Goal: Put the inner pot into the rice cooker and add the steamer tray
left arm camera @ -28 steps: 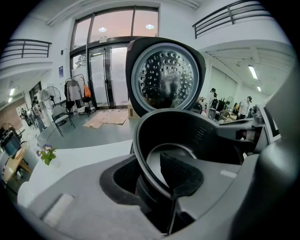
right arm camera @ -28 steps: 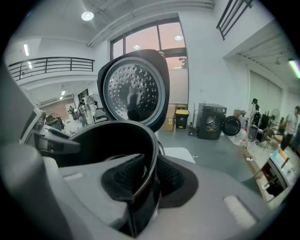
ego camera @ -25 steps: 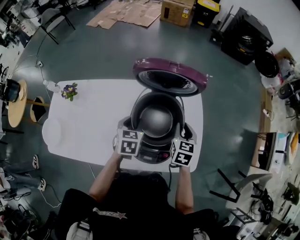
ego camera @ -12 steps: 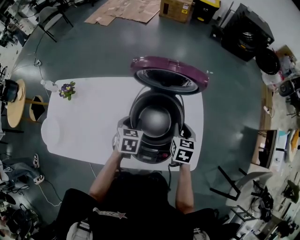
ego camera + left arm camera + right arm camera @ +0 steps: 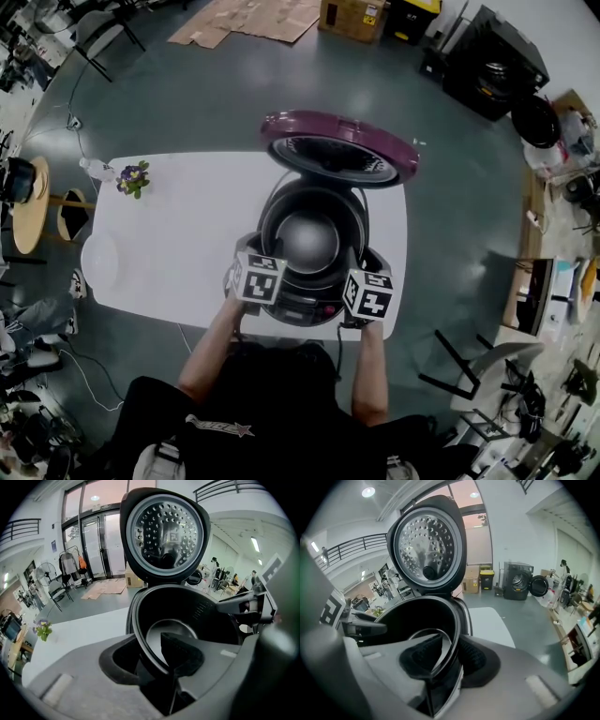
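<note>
The rice cooker [image 5: 281, 305] stands open on the white table [image 5: 178, 234], its purple lid [image 5: 339, 150] tipped back. The dark inner pot [image 5: 307, 239] sits low inside the cooker's body. My left gripper [image 5: 272, 261] is shut on the pot's near-left rim, one pad inside and one outside [image 5: 152, 651]. My right gripper [image 5: 354, 274] straddles the near-right rim [image 5: 450, 656]; its jaws are opening, with the rim still between the pads and touching them. The pot's wall [image 5: 187, 616] and its bottom [image 5: 424, 637] show in both gripper views.
A white round dish-like thing [image 5: 101, 261] lies at the table's left edge. A small pot of flowers [image 5: 133, 178] and a bottle [image 5: 94, 169] stand at the far left corner. The lid's perforated inner plate [image 5: 164, 529] rises behind the pot.
Both grippers have sunk a little with the inner pot, which now sits deeper in the cooker. The right jaws have spread slightly.
</note>
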The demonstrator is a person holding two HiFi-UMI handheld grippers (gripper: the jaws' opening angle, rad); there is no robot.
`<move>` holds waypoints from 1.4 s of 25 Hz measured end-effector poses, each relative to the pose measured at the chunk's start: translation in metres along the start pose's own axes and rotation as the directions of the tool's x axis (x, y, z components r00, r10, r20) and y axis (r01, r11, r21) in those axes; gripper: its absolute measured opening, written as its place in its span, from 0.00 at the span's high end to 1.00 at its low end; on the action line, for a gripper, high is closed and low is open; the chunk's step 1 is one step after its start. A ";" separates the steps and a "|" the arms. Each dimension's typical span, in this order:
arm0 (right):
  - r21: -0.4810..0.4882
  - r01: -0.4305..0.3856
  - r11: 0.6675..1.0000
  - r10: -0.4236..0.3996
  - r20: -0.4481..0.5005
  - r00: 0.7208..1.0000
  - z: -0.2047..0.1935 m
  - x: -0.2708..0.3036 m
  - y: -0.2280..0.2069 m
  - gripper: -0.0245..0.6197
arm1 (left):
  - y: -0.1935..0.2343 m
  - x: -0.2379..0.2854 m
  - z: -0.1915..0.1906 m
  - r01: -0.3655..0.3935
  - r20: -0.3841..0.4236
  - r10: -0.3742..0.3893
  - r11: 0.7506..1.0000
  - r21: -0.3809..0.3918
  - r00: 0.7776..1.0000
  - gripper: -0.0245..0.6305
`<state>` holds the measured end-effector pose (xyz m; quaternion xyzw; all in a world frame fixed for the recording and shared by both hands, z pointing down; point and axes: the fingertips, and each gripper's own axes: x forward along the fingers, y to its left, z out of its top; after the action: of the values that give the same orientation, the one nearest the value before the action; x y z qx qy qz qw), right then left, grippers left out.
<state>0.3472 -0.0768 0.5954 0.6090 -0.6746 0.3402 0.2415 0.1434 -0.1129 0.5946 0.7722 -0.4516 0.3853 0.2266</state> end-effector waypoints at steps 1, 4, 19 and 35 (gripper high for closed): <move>-0.001 -0.004 1.000 0.004 0.001 1.000 0.000 0.000 0.001 0.77 | 0.000 0.001 -0.001 0.004 -0.003 -0.004 1.000 0.002 1.000 0.73; 0.003 -0.030 1.000 0.030 0.011 0.999 0.000 0.000 0.007 0.68 | -0.003 0.001 -0.002 0.034 0.002 -0.034 0.999 0.001 0.999 0.67; -0.049 0.001 0.999 0.003 0.073 0.997 0.007 -0.016 0.010 0.62 | -0.001 -0.014 0.009 -0.015 0.090 0.011 0.999 0.045 0.996 0.53; -0.137 -0.032 0.990 0.074 0.312 0.947 0.052 -0.069 0.044 0.63 | 0.004 -0.079 0.046 -0.047 0.322 0.034 0.998 0.033 0.946 0.57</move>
<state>0.3183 -0.0689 0.5033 0.6203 -0.7414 0.1999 0.1599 0.1344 -0.1051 0.5038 0.8196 -0.4905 0.2678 0.1265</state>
